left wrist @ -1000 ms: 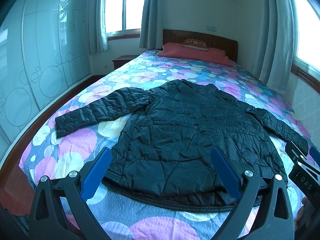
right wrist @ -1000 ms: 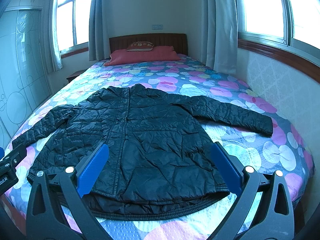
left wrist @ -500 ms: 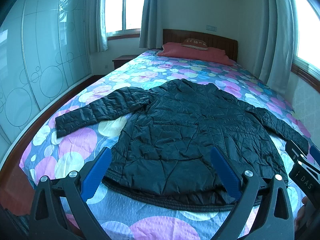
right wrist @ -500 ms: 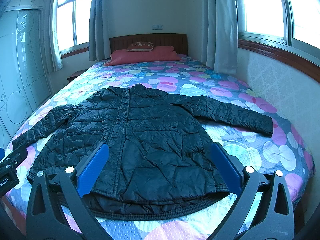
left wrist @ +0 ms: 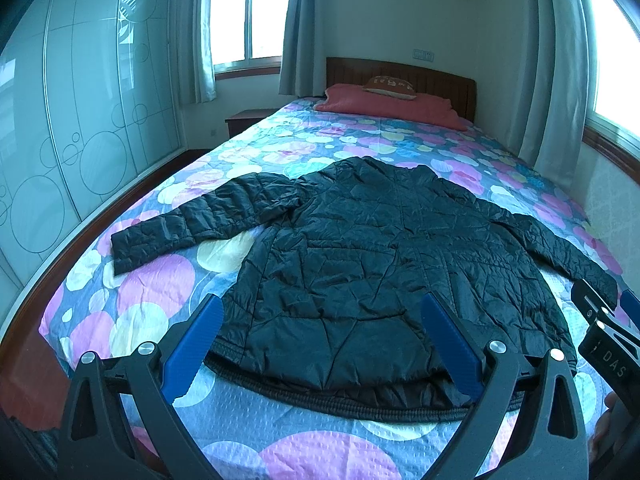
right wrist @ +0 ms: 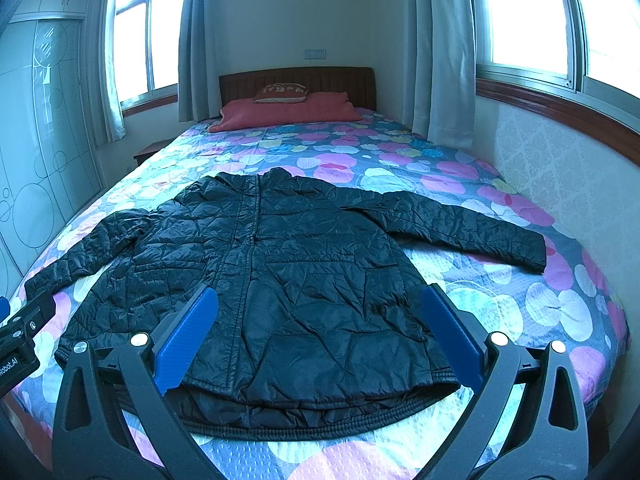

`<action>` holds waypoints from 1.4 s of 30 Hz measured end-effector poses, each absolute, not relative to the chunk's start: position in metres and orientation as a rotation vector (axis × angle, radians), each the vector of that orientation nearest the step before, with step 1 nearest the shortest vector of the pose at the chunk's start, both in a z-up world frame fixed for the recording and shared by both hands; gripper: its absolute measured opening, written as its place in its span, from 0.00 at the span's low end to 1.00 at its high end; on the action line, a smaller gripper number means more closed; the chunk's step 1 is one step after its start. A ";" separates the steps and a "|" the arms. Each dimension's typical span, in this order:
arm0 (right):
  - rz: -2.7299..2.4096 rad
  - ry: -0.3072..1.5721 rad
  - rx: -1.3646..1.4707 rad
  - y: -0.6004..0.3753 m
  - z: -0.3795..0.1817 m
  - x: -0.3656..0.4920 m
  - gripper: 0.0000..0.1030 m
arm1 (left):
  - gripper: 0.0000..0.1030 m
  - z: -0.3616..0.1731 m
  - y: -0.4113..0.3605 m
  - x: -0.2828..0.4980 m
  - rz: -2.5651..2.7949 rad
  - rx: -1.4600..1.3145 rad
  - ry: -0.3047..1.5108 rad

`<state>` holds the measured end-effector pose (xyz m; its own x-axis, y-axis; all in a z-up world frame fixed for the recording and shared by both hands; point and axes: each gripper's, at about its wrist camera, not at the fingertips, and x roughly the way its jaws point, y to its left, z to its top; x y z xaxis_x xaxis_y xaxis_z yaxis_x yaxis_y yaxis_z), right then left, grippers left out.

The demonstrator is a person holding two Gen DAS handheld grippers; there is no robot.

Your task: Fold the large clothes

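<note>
A black quilted jacket (left wrist: pixel 372 264) lies flat on the bed with both sleeves spread out to the sides; it also shows in the right wrist view (right wrist: pixel 280 272). Its hem faces me. My left gripper (left wrist: pixel 322 340) is open and empty, held above the hem near the foot of the bed. My right gripper (right wrist: pixel 318 334) is open and empty too, above the hem. The right gripper's body shows at the right edge of the left wrist view (left wrist: pixel 604 332).
The bed (left wrist: pixel 152 288) has a bedspread with coloured circles. A red pillow (left wrist: pixel 384 106) and a wooden headboard (right wrist: pixel 296 80) are at the far end. A glass wardrobe (left wrist: pixel 80 120) stands left, a wall with windows (right wrist: pixel 560 168) right.
</note>
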<state>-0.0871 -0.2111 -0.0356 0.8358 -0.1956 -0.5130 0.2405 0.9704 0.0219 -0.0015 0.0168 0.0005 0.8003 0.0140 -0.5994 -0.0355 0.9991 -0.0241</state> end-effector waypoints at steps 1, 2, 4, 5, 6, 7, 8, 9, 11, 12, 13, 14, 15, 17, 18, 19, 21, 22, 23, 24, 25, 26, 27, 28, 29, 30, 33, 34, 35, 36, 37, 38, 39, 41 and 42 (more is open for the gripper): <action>-0.230 0.534 0.088 -0.211 -0.036 -0.087 0.98 | 0.95 0.000 0.017 -0.002 0.027 -0.035 0.643; -0.229 0.534 0.089 -0.211 -0.036 -0.087 0.98 | 0.95 0.001 0.016 -0.001 0.027 -0.036 0.643; -0.231 0.534 0.088 -0.211 -0.036 -0.087 0.98 | 0.95 0.001 0.016 -0.001 0.027 -0.035 0.643; -0.231 0.535 0.087 -0.211 -0.036 -0.087 0.98 | 0.95 0.001 0.016 -0.001 0.027 -0.035 0.644; -0.230 0.534 0.088 -0.211 -0.036 -0.087 0.98 | 0.95 0.001 0.017 -0.001 0.027 -0.035 0.644; -0.230 0.535 0.088 -0.211 -0.036 -0.087 0.98 | 0.95 0.001 0.017 -0.002 0.027 -0.035 0.644; -0.230 0.535 0.087 -0.211 -0.036 -0.087 0.98 | 0.95 0.001 0.016 -0.001 0.026 -0.035 0.643; -0.230 0.534 0.087 -0.210 -0.036 -0.087 0.98 | 0.95 0.001 0.016 -0.001 0.026 -0.035 0.644; -0.229 0.535 0.087 -0.210 -0.036 -0.087 0.98 | 0.95 0.000 0.017 -0.001 0.027 -0.034 0.644; -0.230 0.535 0.088 -0.210 -0.036 -0.087 0.98 | 0.95 0.000 0.016 -0.001 0.027 -0.034 0.644; -0.230 0.535 0.088 -0.210 -0.036 -0.087 0.98 | 0.95 0.000 0.017 -0.001 0.026 -0.034 0.645; -0.230 0.535 0.088 -0.210 -0.037 -0.086 0.98 | 0.95 0.000 0.016 -0.002 0.026 -0.034 0.645; -0.230 0.535 0.087 -0.210 -0.037 -0.086 0.98 | 0.95 -0.001 0.017 -0.003 0.026 -0.034 0.646; -0.230 0.535 0.087 -0.209 -0.037 -0.086 0.98 | 0.95 -0.001 0.016 -0.003 0.027 -0.034 0.646; -0.231 0.534 0.087 -0.210 -0.037 -0.086 0.98 | 0.95 -0.001 0.017 -0.003 0.026 -0.035 0.647; -0.230 0.535 0.088 -0.210 -0.038 -0.086 0.98 | 0.95 -0.001 0.016 -0.003 0.026 -0.035 0.646; -0.229 0.535 0.088 -0.211 -0.038 -0.085 0.98 | 0.95 -0.001 0.016 -0.003 0.027 -0.034 0.646; -0.229 0.536 0.087 -0.211 -0.039 -0.085 0.98 | 0.95 -0.002 0.017 -0.003 0.028 -0.035 0.647; -0.228 0.537 0.086 -0.212 -0.039 -0.085 0.98 | 0.95 -0.002 0.016 -0.003 0.026 -0.035 0.647; -0.226 0.538 0.086 -0.212 -0.040 -0.085 0.98 | 0.95 -0.002 0.016 -0.003 0.027 -0.034 0.647; -0.225 0.539 0.086 -0.209 -0.039 -0.086 0.98 | 0.95 -0.002 0.016 -0.003 0.027 -0.034 0.647; -0.224 0.540 0.087 -0.205 -0.038 -0.089 0.98 | 0.95 -0.003 0.017 -0.004 0.027 -0.035 0.649; -0.223 0.543 0.087 -0.207 -0.040 -0.085 0.98 | 0.95 -0.004 0.018 -0.004 0.027 -0.036 0.651; -0.223 0.544 0.086 -0.206 -0.041 -0.083 0.98 | 0.95 -0.006 0.018 -0.005 0.027 -0.036 0.652; -0.223 0.546 0.085 -0.206 -0.042 -0.082 0.98 | 0.95 -0.008 0.020 -0.006 0.028 -0.037 0.655; -0.222 0.549 0.086 -0.207 -0.042 -0.083 0.98 | 0.95 -0.011 0.020 -0.005 0.029 -0.037 0.658; -0.219 0.561 0.092 -0.207 -0.049 -0.076 0.98 | 0.95 -0.020 0.021 -0.001 0.030 -0.039 0.671; -0.219 0.567 0.094 -0.207 -0.051 -0.074 0.98 | 0.95 -0.021 0.020 0.002 0.031 -0.040 0.675; -0.219 0.567 0.094 -0.207 -0.051 -0.074 0.98 | 0.95 -0.024 0.021 0.004 0.033 -0.041 0.681; -0.218 0.572 0.095 -0.208 -0.053 -0.072 0.98 | 0.95 -0.024 0.021 0.008 0.034 -0.042 0.686; -0.219 0.582 0.095 -0.209 -0.055 -0.068 0.98 | 0.95 -0.023 0.021 0.014 0.036 -0.045 0.694; -0.219 0.586 0.095 -0.209 -0.057 -0.067 0.98 | 0.95 -0.024 0.022 0.018 0.037 -0.047 0.699; -0.220 0.594 0.098 -0.211 -0.059 -0.063 0.98 | 0.95 -0.026 0.024 0.021 0.040 -0.050 0.704; -0.215 0.606 0.106 -0.215 -0.063 -0.057 0.98 | 0.95 -0.030 0.028 0.031 0.050 -0.059 0.715; -0.214 0.612 0.112 -0.218 -0.065 -0.054 0.98 | 0.95 -0.031 0.030 0.037 0.056 -0.063 0.722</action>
<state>-0.0537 -0.2176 -0.0651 0.7971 -0.1660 -0.5806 0.2320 0.9719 0.0406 0.0369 0.0296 -0.0307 0.7492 0.0297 -0.6617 -0.0735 0.9966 -0.0385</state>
